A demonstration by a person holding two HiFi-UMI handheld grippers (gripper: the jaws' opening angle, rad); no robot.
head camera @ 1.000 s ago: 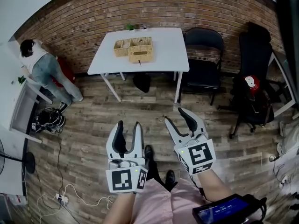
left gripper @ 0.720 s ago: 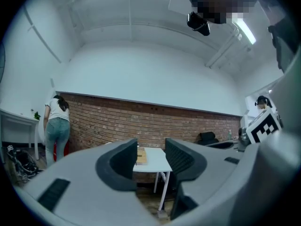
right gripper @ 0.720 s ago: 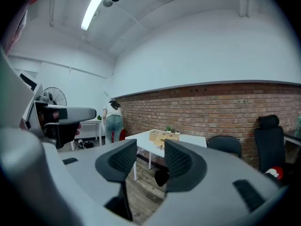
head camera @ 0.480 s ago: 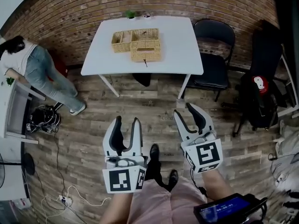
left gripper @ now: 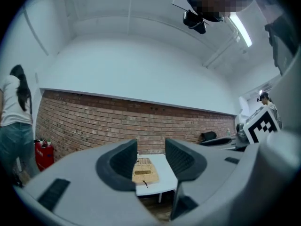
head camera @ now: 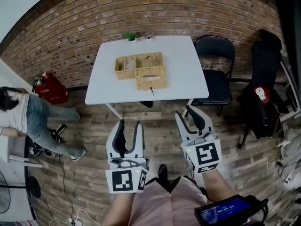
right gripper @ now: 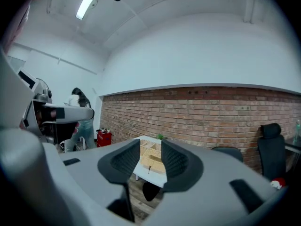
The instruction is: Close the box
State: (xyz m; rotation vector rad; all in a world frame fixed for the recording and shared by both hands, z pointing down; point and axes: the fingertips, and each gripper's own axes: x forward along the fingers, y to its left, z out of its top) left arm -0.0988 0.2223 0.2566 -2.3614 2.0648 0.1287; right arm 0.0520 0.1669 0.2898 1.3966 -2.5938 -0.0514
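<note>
A wicker box (head camera: 141, 71) stands on the white table (head camera: 186, 74), its open compartments toward the wall and its flat lid part lying toward me. Both grippers hang over the wooden floor, short of the table's front edge. My left gripper (head camera: 129, 124) is open and empty; between its jaws in the left gripper view I see the far box (left gripper: 143, 170). My right gripper (head camera: 187, 112) is closing with nothing between its jaws, which frame the box (right gripper: 153, 162) in the right gripper view.
A black folding chair (head camera: 215, 62) stands right of the table, and a second chair with a dark bag (head camera: 261, 98) further right. A person (head camera: 21, 114) bends over at the left near a red canister (head camera: 48, 89). A small plant (head camera: 130, 36) sits at the table's back edge.
The table and box have come nearer and lower in the head view. The right gripper's jaws have narrowed. The person at the left has shifted down the frame.
</note>
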